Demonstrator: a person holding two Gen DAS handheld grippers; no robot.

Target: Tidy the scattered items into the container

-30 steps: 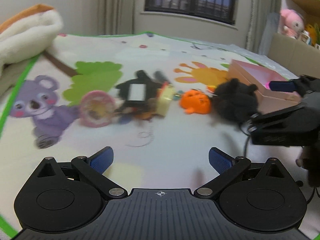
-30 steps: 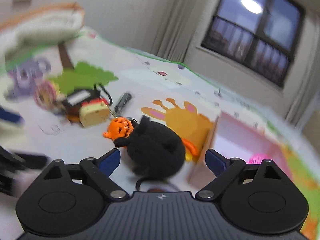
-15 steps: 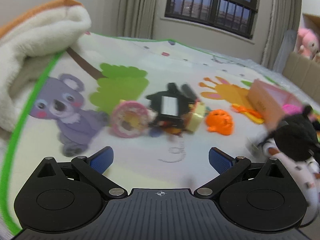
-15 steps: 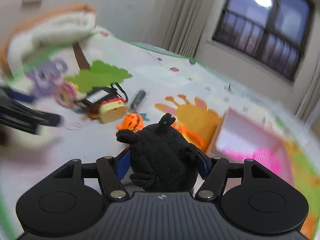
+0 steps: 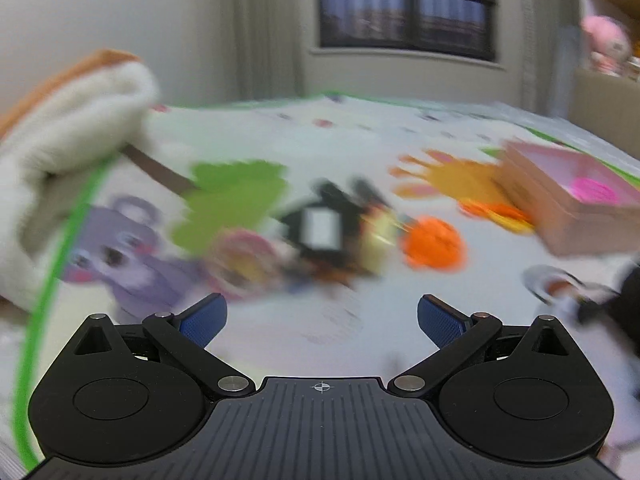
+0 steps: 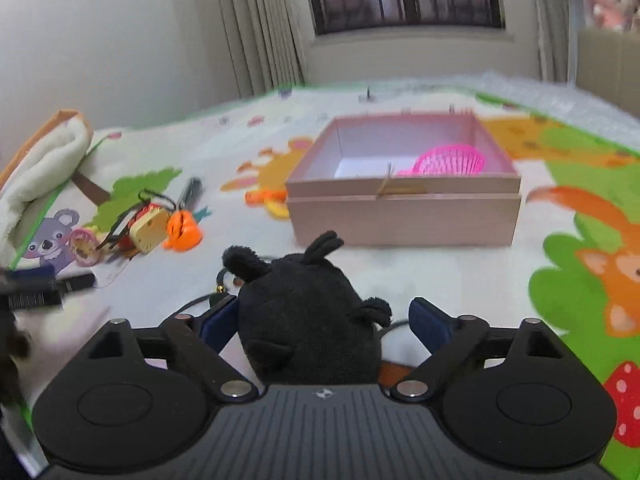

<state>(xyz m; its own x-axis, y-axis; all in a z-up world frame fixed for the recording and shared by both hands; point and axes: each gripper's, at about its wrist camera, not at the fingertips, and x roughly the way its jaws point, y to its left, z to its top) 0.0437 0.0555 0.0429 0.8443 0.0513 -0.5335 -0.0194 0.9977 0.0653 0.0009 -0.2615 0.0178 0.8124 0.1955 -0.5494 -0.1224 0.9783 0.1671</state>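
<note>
The right gripper has just been opening, its jaws now spread around the black plush, which sits short of the box, not inside. The left gripper gapes empty, facing the clutter left of the box.

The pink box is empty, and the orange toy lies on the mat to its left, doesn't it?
Not quite: the pink box is not empty. A bright pink mesh toy lies inside it, as the right wrist view shows. The orange toy does lie on the mat to its left.
</note>
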